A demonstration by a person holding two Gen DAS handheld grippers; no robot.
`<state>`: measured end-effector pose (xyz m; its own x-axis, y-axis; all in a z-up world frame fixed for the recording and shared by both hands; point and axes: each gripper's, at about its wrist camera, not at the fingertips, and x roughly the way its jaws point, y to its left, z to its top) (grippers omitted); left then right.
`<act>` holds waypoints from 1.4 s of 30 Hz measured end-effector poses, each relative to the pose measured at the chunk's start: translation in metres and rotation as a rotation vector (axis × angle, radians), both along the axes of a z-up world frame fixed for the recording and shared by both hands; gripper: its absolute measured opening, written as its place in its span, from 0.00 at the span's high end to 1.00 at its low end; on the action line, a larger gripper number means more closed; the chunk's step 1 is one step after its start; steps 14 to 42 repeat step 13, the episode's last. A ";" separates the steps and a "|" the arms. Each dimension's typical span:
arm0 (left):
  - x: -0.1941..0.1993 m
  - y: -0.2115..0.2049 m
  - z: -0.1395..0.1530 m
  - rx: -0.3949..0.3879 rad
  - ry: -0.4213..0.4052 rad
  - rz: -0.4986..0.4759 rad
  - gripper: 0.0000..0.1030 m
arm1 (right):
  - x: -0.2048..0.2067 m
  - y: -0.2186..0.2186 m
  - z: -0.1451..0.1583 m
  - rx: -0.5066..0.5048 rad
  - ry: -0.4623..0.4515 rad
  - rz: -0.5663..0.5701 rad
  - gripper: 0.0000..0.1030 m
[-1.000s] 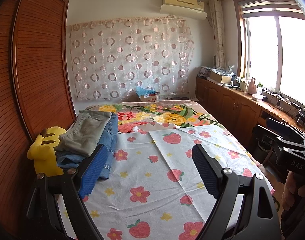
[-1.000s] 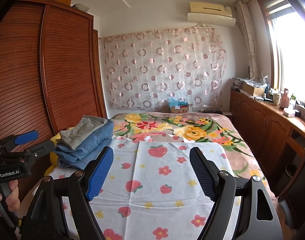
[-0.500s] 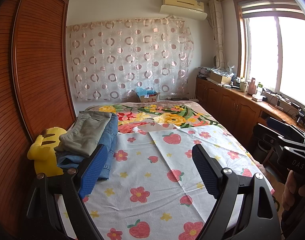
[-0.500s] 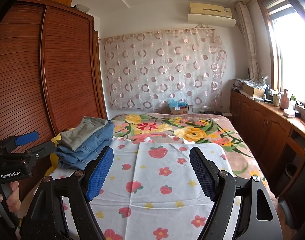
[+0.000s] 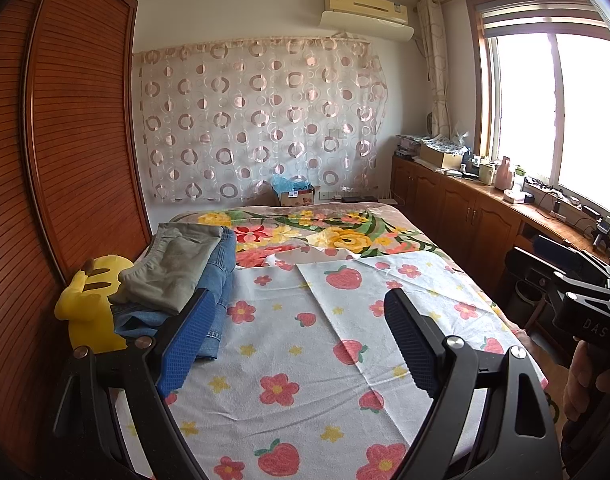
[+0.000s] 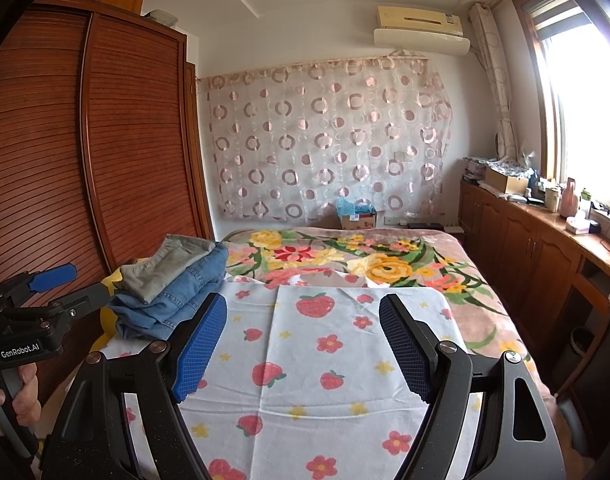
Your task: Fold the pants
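Observation:
A stack of folded pants lies at the bed's left edge: olive-grey pants (image 5: 173, 268) on top of blue jeans (image 5: 217, 280). The stack also shows in the right wrist view, the olive pair (image 6: 165, 268) above the jeans (image 6: 173, 304). My left gripper (image 5: 301, 344) is open and empty, held above the strawberry-print sheet (image 5: 305, 360), just right of the stack. My right gripper (image 6: 305, 348) is open and empty above the same sheet (image 6: 317, 360). Each gripper shows at the edge of the other's view.
A yellow plush toy (image 5: 89, 304) sits left of the stack, against the wooden wardrobe (image 5: 65, 160). A floral blanket (image 5: 325, 236) covers the far half of the bed. A wooden counter (image 5: 505, 208) with clutter runs along the window on the right. A cardboard box (image 5: 297, 196) stands beyond the bed.

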<state>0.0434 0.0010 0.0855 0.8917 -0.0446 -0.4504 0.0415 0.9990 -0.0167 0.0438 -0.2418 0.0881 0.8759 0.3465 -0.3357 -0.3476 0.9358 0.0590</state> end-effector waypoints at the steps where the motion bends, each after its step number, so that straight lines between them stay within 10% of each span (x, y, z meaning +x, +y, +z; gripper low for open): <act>1: 0.000 0.000 0.000 0.000 -0.001 -0.001 0.15 | 0.000 0.000 0.000 0.000 0.000 0.000 0.22; 42: 0.000 0.000 -0.001 -0.001 -0.001 -0.001 0.16 | 0.000 0.001 0.000 0.000 -0.002 0.001 0.22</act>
